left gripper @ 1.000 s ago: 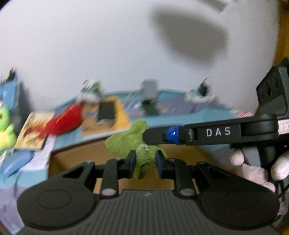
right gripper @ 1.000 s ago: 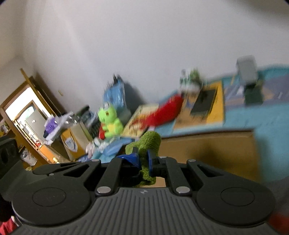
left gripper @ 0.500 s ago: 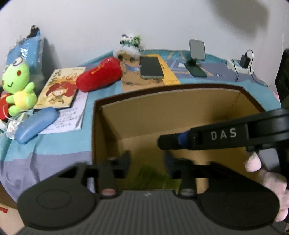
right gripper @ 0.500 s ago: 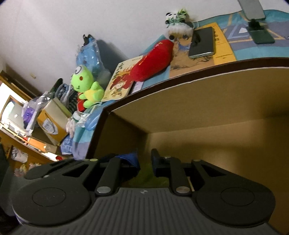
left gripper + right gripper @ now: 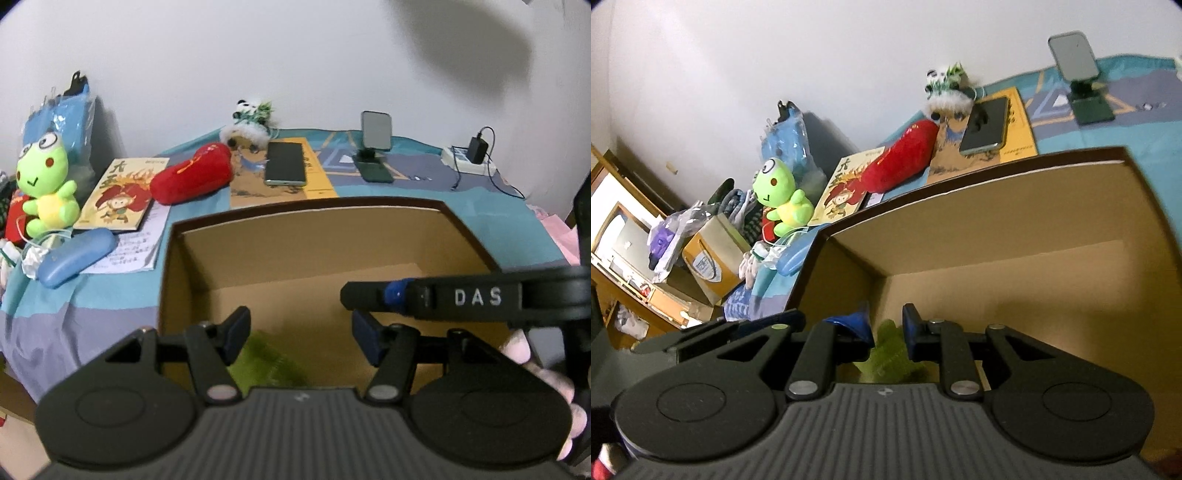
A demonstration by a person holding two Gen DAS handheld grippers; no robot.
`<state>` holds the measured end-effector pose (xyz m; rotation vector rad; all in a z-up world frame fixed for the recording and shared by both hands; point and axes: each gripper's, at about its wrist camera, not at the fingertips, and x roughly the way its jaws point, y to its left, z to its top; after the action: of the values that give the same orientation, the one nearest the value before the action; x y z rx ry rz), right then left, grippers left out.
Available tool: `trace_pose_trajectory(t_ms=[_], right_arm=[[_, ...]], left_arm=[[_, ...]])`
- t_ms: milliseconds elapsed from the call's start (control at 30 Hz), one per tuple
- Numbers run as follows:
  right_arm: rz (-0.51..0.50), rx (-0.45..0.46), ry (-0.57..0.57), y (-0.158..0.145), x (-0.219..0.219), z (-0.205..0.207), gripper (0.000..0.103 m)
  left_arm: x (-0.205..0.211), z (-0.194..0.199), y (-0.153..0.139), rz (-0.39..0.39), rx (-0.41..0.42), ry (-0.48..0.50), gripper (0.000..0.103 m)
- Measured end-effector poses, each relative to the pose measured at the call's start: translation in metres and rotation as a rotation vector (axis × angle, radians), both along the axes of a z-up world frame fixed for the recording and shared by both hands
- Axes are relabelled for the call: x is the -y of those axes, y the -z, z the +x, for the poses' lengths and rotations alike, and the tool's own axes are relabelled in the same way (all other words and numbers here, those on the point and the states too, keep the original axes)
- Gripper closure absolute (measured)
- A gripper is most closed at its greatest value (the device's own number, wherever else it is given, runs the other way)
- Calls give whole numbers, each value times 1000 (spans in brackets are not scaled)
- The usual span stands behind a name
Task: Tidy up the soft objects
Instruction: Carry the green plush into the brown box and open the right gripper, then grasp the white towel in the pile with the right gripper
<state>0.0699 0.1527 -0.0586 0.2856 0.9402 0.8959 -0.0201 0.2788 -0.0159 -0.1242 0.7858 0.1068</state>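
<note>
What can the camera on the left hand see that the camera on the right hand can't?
Only the left wrist view shows the white power strip with its charger, and the right tongs reaching in from the side. Only the right wrist view shows the yellow carton and wooden shelves beside the bed. Both show the cardboard box, the fuzzy green toy inside it, the frog plush and the red plush.
</note>
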Motion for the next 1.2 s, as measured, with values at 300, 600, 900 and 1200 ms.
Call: trace_pose_trajectory(t_ms=[300, 600, 900, 1200], right_arm=[[20, 56, 24, -17, 67, -24, 99], [49, 36, 62, -15, 143, -42, 98], [-40, 139, 169, -10, 241, -61, 98], [-91, 160, 412, -2, 353, -63, 97]], left_arm=[[75, -12, -17, 43, 16, 36, 40], [165, -31, -11, 61, -8, 168, 39], [254, -32, 11, -21, -32, 355, 38], [337, -8, 15, -85, 0, 569, 31]])
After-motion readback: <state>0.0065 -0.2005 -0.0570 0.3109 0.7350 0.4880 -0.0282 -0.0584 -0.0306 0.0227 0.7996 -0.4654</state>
